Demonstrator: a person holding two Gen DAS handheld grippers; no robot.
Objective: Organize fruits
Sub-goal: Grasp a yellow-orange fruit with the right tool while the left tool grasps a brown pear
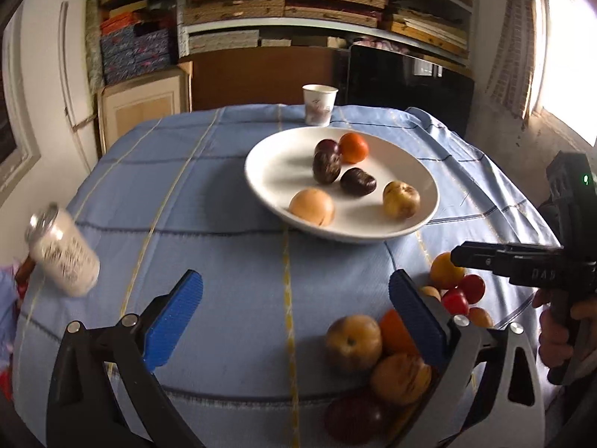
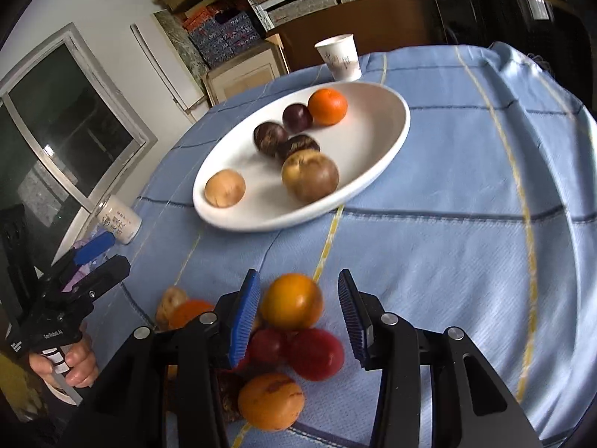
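Landmark: white plate (image 1: 276, 156) mid-tabletop, blue cloth (image 1: 224, 261).

Far left of plate: can (image 1: 61, 254), tilted and blurred in the left view. Behind plate: paper cup (image 1: 319, 104).

On plate: two tan fruits, three dark ones, one orange (image 1: 353, 147) at the back.

Near side of plate, toward the camera: loose pile (image 1: 391, 366) of unsorted fruit on the cloth, well apart from the plate rim.

Left gripper (image 1: 294, 324): jaws spread wide, released, nothing between them; pile sits at its right finger.

Right gripper (image 2: 298, 321): jaws part open, straddling an orange-yellow fruit (image 2: 291, 301) at the top of the pile. Pads look clear of it on both sides, so not grasping.

Step, as I judge it: picking the next fruit from the pile for the plate; several placed, many left. The next move calls for lowering a little, centring on the fruit and clenching without knocking the red ones (image 2: 316, 352) beneath it, then carrying it to a bare patch of plate.

View differences: the right view shows the fruit between the right jaws and the person's hand (image 2: 76, 367) on the left gripper's handle. The left view shows the right gripper from the side, over the small far fruits of the pile, plus the brown fruits at the pile's near end.
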